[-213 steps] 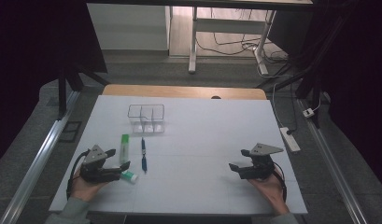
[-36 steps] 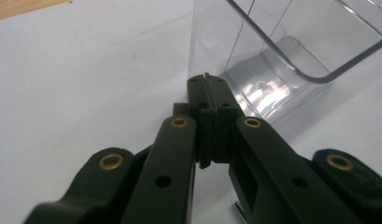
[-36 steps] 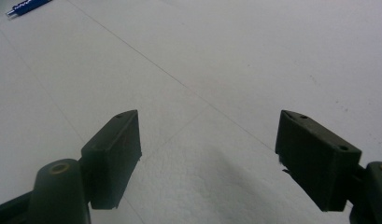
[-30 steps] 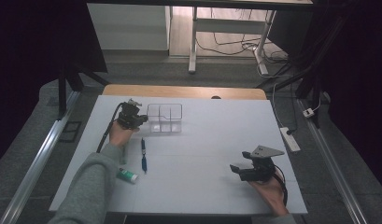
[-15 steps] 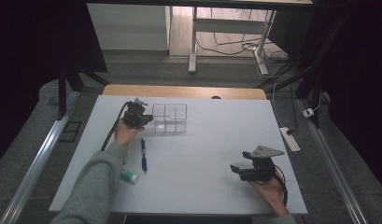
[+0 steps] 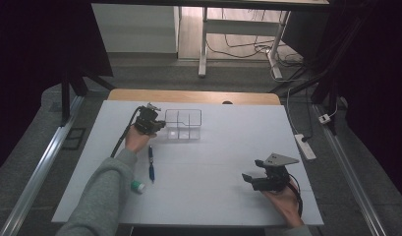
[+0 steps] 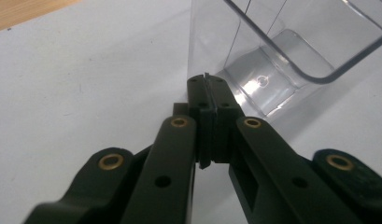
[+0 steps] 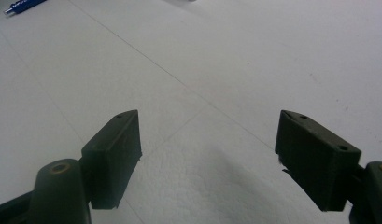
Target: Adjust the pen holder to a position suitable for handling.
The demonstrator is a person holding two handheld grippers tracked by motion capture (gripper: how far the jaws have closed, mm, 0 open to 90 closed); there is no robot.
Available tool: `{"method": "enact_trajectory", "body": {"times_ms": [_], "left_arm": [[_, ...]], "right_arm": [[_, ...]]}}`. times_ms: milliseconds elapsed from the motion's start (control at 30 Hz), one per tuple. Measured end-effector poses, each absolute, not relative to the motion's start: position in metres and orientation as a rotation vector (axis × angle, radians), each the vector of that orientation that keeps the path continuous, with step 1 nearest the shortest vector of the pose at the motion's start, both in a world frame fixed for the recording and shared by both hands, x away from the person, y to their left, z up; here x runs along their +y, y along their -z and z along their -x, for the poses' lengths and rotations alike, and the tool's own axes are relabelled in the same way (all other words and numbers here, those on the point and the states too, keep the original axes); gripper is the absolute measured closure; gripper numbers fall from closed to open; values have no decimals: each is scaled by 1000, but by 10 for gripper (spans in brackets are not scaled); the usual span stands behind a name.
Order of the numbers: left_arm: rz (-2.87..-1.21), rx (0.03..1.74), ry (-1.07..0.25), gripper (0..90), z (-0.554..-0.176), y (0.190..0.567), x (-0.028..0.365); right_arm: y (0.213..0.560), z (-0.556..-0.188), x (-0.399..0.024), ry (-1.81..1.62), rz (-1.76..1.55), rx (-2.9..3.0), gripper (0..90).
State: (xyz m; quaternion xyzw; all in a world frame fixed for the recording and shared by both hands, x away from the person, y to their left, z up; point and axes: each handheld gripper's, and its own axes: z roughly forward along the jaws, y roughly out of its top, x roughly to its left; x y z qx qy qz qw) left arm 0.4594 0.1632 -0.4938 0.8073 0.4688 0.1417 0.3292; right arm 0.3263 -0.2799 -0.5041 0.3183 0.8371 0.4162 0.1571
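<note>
- The left gripper (image 7: 208, 93) has its jaws pressed together with nothing between them, tips just short of the near corner of the clear plastic divided organizer (image 7: 282, 60), which stands just ahead and to the right.
- The organizer's compartments look empty.
- Bare white table (image 7: 86, 70) lies to the left of those jaws.
- The right gripper (image 8: 207, 154) has its jaws spread wide over bare tabletop, holding nothing.
- A blue pen (image 6: 151, 164) and a green-capped tube (image 6: 137, 186) lie behind the left gripper, towards the person.
</note>
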Motion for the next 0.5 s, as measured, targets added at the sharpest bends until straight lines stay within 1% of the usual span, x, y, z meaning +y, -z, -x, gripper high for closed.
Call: {"method": "enact_trajectory", "body": {"times_ms": [500], "left_arm": [[-2146, 1204, -363, 885, -466, 491, 145]], "right_arm": [[505, -327, -280, -1189, -912, 2400, 220]]}}
